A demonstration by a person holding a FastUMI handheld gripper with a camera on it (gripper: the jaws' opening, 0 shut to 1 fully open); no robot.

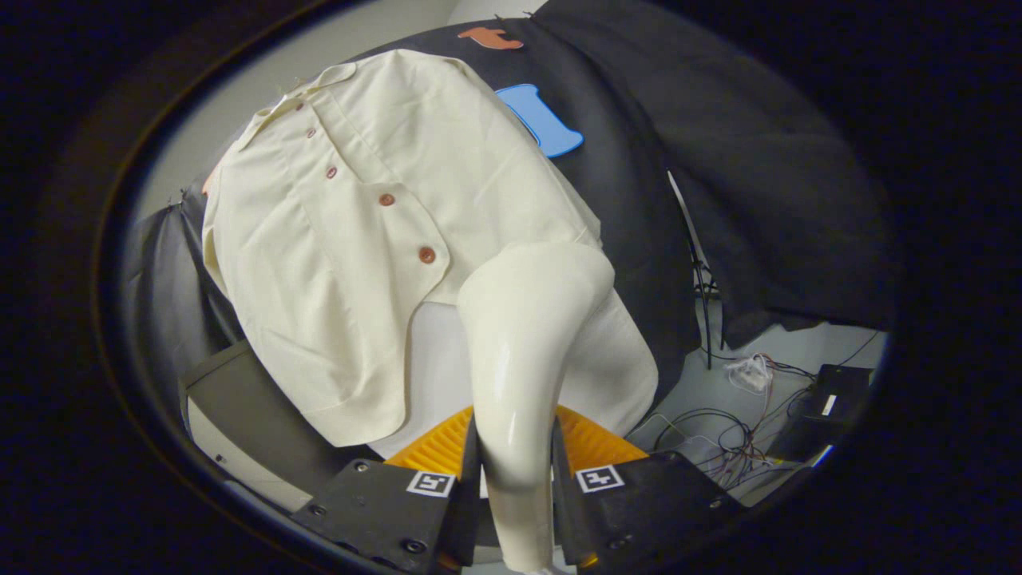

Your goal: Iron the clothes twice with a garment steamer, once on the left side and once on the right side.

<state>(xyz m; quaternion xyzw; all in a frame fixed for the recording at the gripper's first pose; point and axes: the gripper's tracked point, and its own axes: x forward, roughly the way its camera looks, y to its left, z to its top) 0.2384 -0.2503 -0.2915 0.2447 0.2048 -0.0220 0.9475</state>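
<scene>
- Because the steamer has to be carried along the cloth, the claw (515,479) pinches the garment steamer (523,351) by its cream handle, one finger pressed on each side, so the head points forward, away from the fingers.
- Just behind the handle, between the fingers and the cloth, sits a ribbed orange part (595,443); I cannot tell what it belongs to.
- Ahead of the steamer's head hangs the cream shirt (359,239), its hem near the fingers and its collar far beyond them, so the front is spread open for steaming.
- A row of brown buttons (387,200) runs up the placket, left of the steamer's head; it marks the line between the two sides to be ironed.
- Whether the head touches the fabric is unclear; it appears set against the lower part of the shirt.
- Beyond the fingers to the right, loose cables (718,447) and a dark box (834,395) lie on the floor, well apart from the shirt.
</scene>
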